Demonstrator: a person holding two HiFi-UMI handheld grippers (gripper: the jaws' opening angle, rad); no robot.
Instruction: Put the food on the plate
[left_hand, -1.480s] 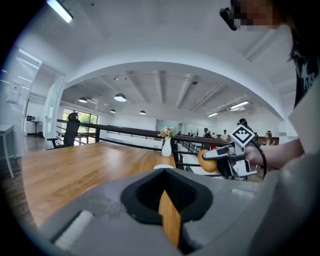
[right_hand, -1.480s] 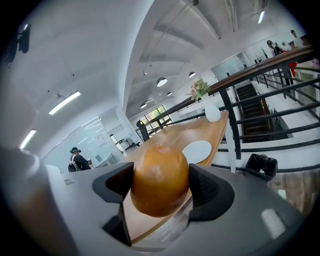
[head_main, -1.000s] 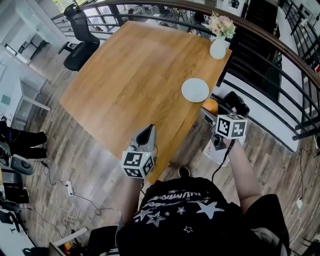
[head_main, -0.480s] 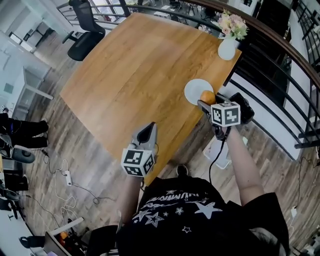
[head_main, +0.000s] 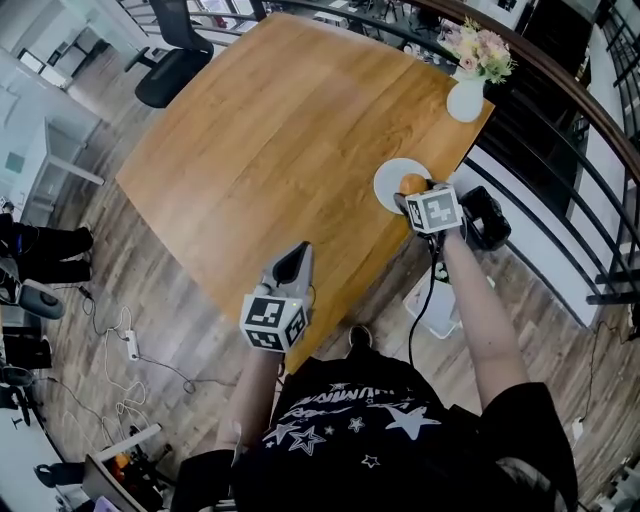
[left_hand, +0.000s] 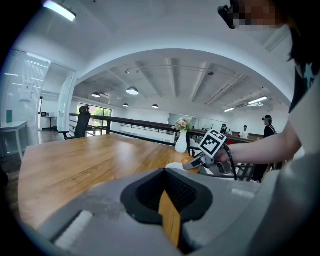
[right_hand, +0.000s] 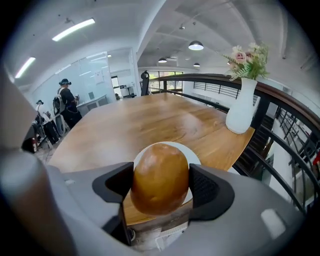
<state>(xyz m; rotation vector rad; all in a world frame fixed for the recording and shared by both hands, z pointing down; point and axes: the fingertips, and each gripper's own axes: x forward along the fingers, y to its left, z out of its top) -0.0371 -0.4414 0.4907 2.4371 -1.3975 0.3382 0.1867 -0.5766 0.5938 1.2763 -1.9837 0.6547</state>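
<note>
A round golden-brown bun (right_hand: 160, 177) sits between the pads of my right gripper (right_hand: 161, 186), which is shut on it. The bun (head_main: 411, 184) hangs over the near edge of the small white plate (head_main: 392, 178) at the table's right edge, and the plate (right_hand: 192, 156) shows just behind it in the right gripper view. My left gripper (head_main: 291, 267) is held over the table's near corner, away from the plate, its jaws closed together with nothing between them (left_hand: 169, 210).
The wooden table (head_main: 270, 140) runs far and left. A white vase with flowers (head_main: 467, 98) stands at its far right corner. A dark railing (head_main: 560, 150) curves right of the table. A black office chair (head_main: 170, 60) stands at the far left.
My right gripper has carried the bun up and forward from below the table edge to over the plate's near rim. The left gripper has stayed in place.
</note>
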